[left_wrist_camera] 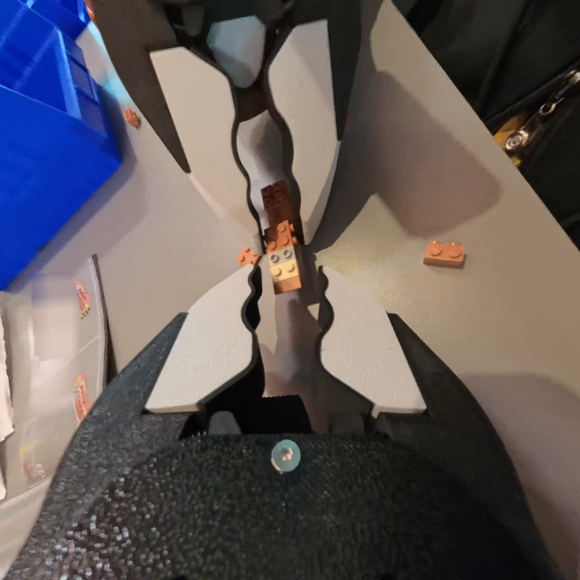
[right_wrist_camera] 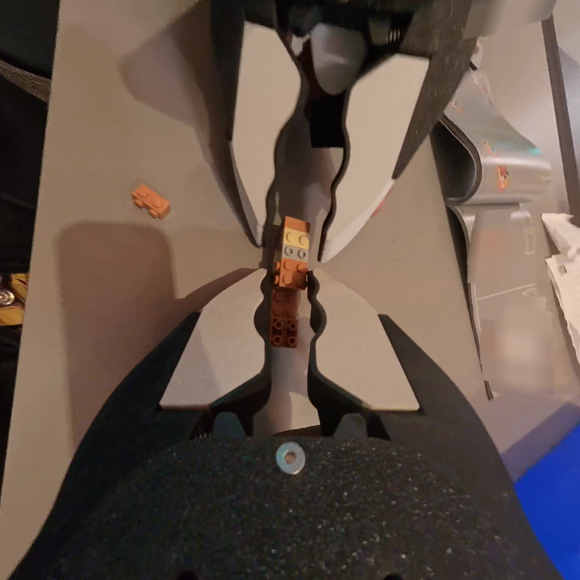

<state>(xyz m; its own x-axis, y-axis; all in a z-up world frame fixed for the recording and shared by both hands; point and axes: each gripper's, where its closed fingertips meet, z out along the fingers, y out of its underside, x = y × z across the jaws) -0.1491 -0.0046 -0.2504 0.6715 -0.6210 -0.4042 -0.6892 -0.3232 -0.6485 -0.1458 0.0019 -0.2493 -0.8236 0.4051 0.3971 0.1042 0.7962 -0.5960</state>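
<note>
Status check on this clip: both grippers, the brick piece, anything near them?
Right gripper clamps the brick assembly. Left gripper open around its far end, gaps showing. Loose orange bricks on table.

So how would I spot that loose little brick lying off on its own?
Start at the pale tabletop and find the two claws meeting nose to nose over a multicoloured brick stack. Look from there toward the table's dark edge: the orange-tan brick lies alone on bare table. It is two studs long, all one colour, and touches nothing; a smaller orange piece lies right beside the stack.
</note>
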